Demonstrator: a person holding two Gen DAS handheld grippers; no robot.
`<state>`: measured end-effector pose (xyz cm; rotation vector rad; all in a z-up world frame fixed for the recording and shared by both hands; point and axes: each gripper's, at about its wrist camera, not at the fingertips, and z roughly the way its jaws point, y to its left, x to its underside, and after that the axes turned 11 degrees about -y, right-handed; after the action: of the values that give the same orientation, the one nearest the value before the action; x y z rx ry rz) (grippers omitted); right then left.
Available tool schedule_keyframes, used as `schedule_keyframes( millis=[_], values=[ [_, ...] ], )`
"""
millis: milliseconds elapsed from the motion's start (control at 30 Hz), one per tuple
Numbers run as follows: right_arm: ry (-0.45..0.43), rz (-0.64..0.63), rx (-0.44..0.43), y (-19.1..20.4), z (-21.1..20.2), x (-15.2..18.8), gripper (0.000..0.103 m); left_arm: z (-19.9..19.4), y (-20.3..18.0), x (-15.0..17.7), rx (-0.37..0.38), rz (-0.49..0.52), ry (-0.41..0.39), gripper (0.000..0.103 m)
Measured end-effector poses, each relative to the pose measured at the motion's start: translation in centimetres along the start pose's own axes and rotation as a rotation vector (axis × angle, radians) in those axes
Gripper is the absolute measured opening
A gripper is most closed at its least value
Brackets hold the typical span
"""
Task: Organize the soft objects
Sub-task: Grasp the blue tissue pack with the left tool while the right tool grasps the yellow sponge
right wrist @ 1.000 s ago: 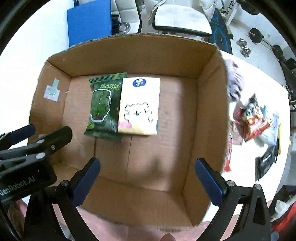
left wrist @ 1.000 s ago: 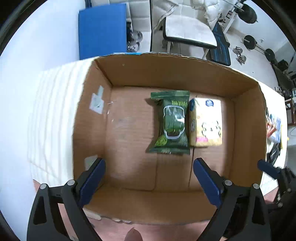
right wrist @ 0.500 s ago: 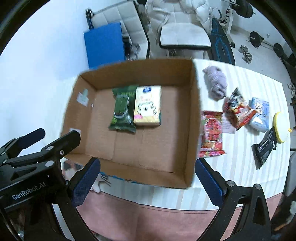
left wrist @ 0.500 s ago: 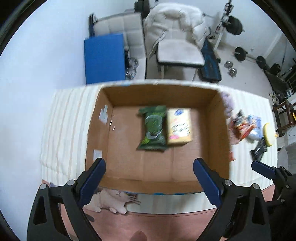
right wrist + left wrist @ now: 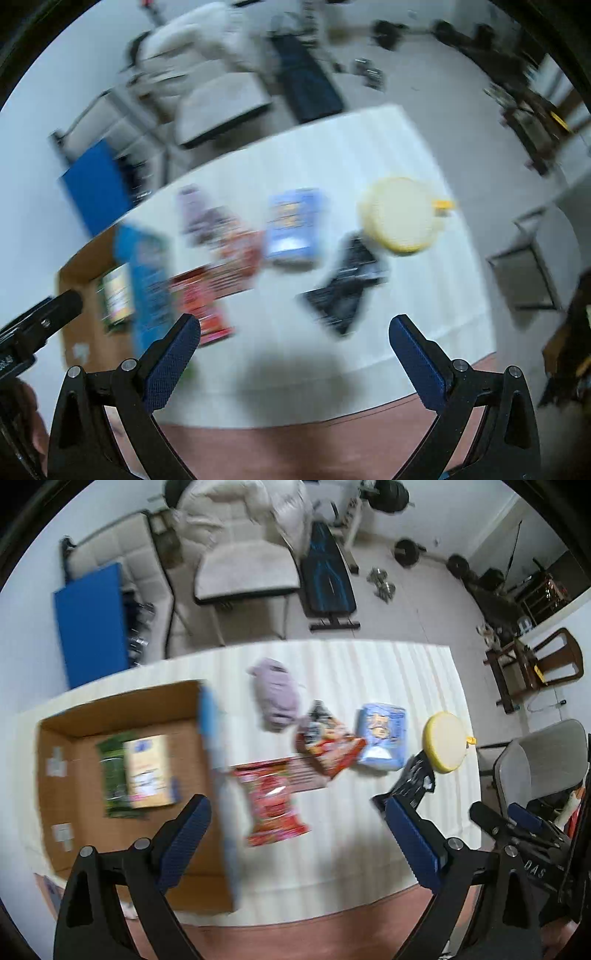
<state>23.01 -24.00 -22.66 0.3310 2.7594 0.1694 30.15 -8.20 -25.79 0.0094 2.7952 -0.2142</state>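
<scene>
We saw the soft items split between two spots. Inside the cardboard box (image 5: 122, 864) at the table's left lay a green pack (image 5: 110, 775) and a yellow tissue pack (image 5: 147, 771), touching side by side. Just right of the box wall sat a red snack bag (image 5: 275, 808). Further right came a second red-and-black snack bag (image 5: 328, 738), with a lilac cloth bundle (image 5: 277, 694) behind it and a pale blue tissue pack (image 5: 382, 738) beside it. A black wrapper (image 5: 415, 779) touched a round yellow object (image 5: 445, 742) near the right edge. All rested on a white striped tablecloth (image 5: 351, 849).

Left gripper (image 5: 297, 830) hovered above the cloth, jaws wide apart, holding nothing. Right gripper (image 5: 293, 350) likewise spread wide and empty; its view was heavily blurred. In the right wrist view the black wrapper (image 5: 343, 291) and round yellow object (image 5: 399, 214) lay ahead of it.
</scene>
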Motion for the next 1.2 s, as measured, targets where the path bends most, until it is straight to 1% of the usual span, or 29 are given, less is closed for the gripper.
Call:
schedule_keyframes(
  millis=[33,133,200,233,367,400,533,600,633,667,700,733,867,900,967,1000,1033,1067,1100,1200],
  values=[
    [0.011,0.016,0.029,-2.4,1.2,-1.0,0.103,1.4,-1.3,-0.5,0.002,0.006,0.021,0.097],
    [0.047,0.045,0.066,-7.0,4.4,-3.0,0.103,5.1,-4.8,-1.6,-0.013,0.042,0.074,0.097],
    [0.064,0.053,0.067,-9.3,6.8,-4.6,0.103,8.0,-7.0,-2.2,-0.030,0.075,0.115,0.097],
    [0.079,0.050,0.085,-10.5,8.5,-5.5,0.103,9.3,-7.7,-2.4,-0.038,0.092,0.135,0.097],
    [0.129,0.022,0.106,-12.0,13.8,-8.4,0.103,14.8,-10.4,-2.7,-0.066,0.146,0.226,0.097],
    [0.143,0.013,0.110,-12.1,15.0,-8.8,0.103,15.6,-10.7,-2.8,-0.074,0.153,0.237,0.097],
    [0.214,-0.029,0.119,-12.2,19.7,-9.3,0.103,19.3,-11.6,-2.9,-0.097,0.176,0.293,0.097],
    [0.248,-0.048,0.130,-12.2,21.2,-9.1,0.098,20.4,-12.0,-2.9,-0.116,0.197,0.294,0.097],
    [0.262,-0.052,0.123,-12.3,21.7,-8.8,0.090,20.6,-12.2,-3.0,-0.123,0.204,0.292,0.097],
    [0.270,-0.046,0.111,-12.4,22.0,-8.6,0.089,20.8,-12.3,-3.1,-0.123,0.208,0.290,0.097],
    [0.259,-0.040,0.109,-12.5,22.0,-8.6,0.087,20.9,-12.4,-3.1,-0.121,0.208,0.290,0.097],
    [0.251,-0.042,0.106,-12.5,21.9,-8.6,0.082,21.0,-12.5,-3.2,-0.120,0.207,0.294,0.097],
    [0.226,-0.048,0.113,-12.8,21.3,-8.1,0.064,21.5,-12.9,-3.1,-0.102,0.207,0.321,0.097],
    [0.222,-0.045,0.116,-12.8,21.2,-7.9,0.061,21.6,-13.1,-3.2,-0.091,0.200,0.331,0.097],
    [0.217,-0.050,0.126,-13.0,20.8,-7.8,0.047,21.7,-12.8,-3.1,-0.024,0.143,0.372,0.097],
    [0.215,-0.048,0.130,-13.2,20.6,-7.8,0.041,21.8,-12.6,-2.9,-0.006,0.120,0.383,0.097],
    [0.214,-0.047,0.133,-13.3,20.4,-7.9,0.027,22.0,-12.5,-2.8,0.005,0.105,0.391,0.097],
    [0.214,-0.043,0.133,-13.6,20.2,-8.0,0.007,22.1,-12.6,-2.7,0.006,0.099,0.394,0.097],
    [0.218,-0.035,0.129,-13.8,20.1,-8.0,0.002,22.4,-12.7,-2.4,0.000,0.103,0.397,0.097],
    [0.231,-0.012,0.103,-14.8,19.9,-8.1,0.001,23.3,-13.2,-1.8,-0.023,0.128,0.412,0.097]
  ],
)
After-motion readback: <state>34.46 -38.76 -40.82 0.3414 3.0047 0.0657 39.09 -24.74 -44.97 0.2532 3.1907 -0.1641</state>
